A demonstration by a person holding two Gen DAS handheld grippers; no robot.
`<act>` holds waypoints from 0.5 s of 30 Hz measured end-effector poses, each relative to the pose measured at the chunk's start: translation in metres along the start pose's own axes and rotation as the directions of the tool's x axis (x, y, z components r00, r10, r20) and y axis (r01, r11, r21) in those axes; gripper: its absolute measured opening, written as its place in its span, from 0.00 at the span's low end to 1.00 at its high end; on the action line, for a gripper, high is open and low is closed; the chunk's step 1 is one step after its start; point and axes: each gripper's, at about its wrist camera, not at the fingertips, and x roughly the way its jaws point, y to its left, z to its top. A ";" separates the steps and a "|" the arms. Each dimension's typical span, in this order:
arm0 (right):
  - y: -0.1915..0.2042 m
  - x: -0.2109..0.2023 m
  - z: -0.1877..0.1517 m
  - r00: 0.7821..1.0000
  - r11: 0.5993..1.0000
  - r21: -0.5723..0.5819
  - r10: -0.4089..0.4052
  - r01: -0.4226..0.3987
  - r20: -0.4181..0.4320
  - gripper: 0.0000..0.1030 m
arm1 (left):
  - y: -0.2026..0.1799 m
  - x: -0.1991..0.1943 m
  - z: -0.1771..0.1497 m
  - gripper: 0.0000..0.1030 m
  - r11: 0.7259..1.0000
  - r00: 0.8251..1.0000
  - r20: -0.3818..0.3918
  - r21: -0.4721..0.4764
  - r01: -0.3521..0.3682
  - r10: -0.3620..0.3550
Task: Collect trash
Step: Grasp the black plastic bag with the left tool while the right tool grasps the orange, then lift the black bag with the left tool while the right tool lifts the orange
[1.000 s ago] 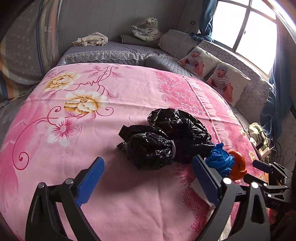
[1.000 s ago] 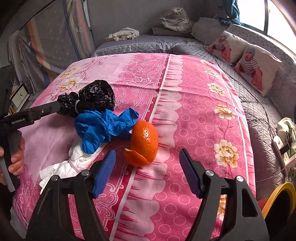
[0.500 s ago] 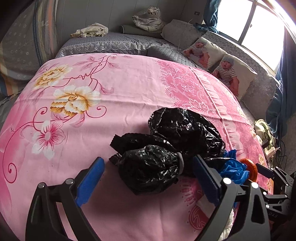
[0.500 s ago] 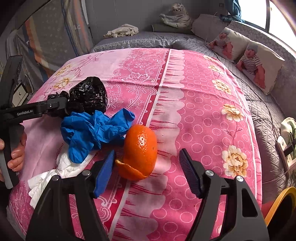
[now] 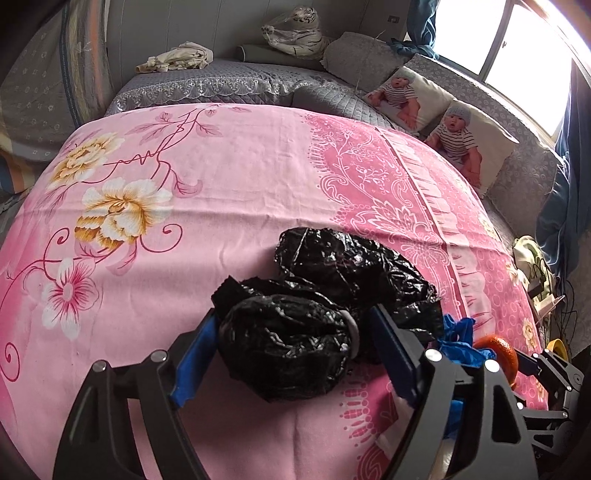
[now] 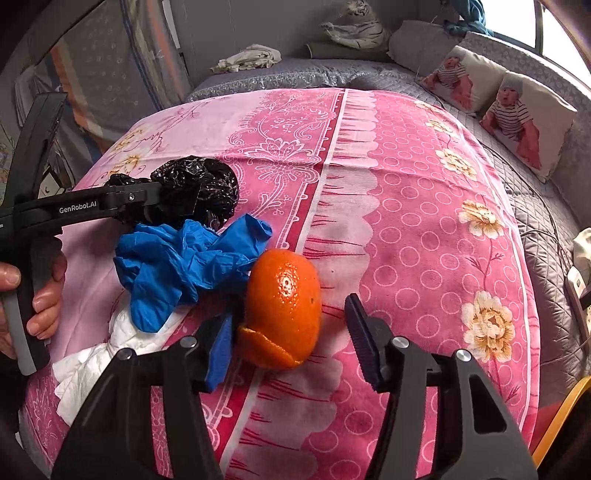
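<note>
A crumpled black plastic bag (image 5: 295, 343) lies on the pink bed cover (image 5: 184, 184). My left gripper (image 5: 291, 347) is open with its blue pads on either side of the bag's near lump. The bag also shows in the right wrist view (image 6: 199, 188). An orange peel (image 6: 282, 306) sits between the open fingers of my right gripper (image 6: 290, 347), close to the left pad. A blue glove (image 6: 188, 262) and white tissue (image 6: 96, 354) lie left of the peel. The glove (image 5: 458, 343) and peel (image 5: 498, 350) show at right in the left wrist view.
Grey quilted bedding (image 5: 221, 85) with baby-print pillows (image 5: 461, 140) and a plush tiger (image 5: 295, 33) lies beyond the pink cover. A yellow-rimmed bin (image 6: 561, 421) stands off the bed's right edge. A power strip and cables (image 6: 580, 288) lie at right.
Both grippers moved forward. The left now straddles the black bag and its fingers have narrowed slightly. The right now has the orange peel between its fingers, and its fingers have narrowed slightly.
</note>
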 end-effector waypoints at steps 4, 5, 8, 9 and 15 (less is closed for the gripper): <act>-0.001 0.000 -0.001 1.000 1.000 -0.004 -0.003 0.003 -0.007 0.37 | -0.008 -0.003 0.000 0.62 0.999 1.000 0.015 0.032 -0.025 0.025; -0.001 0.000 -0.002 1.000 1.000 -0.006 -0.002 0.002 -0.008 0.35 | -0.011 -0.005 0.000 0.60 0.998 0.999 0.021 0.043 -0.035 0.034; -0.001 -0.002 -0.004 1.000 1.000 -0.008 -0.001 0.001 -0.006 0.33 | -0.013 -0.008 -0.001 0.54 0.998 0.999 0.024 0.037 -0.046 0.045; -0.001 -0.002 -0.004 1.000 1.000 -0.008 -0.002 0.002 -0.003 0.33 | -0.013 -0.009 -0.001 0.52 0.998 0.999 0.022 0.034 -0.045 0.045; -0.006 -0.009 -0.004 1.000 1.000 0.011 -0.019 0.018 0.017 0.31 | -0.011 -0.018 -0.003 0.34 1.000 0.999 0.030 0.008 -0.028 0.028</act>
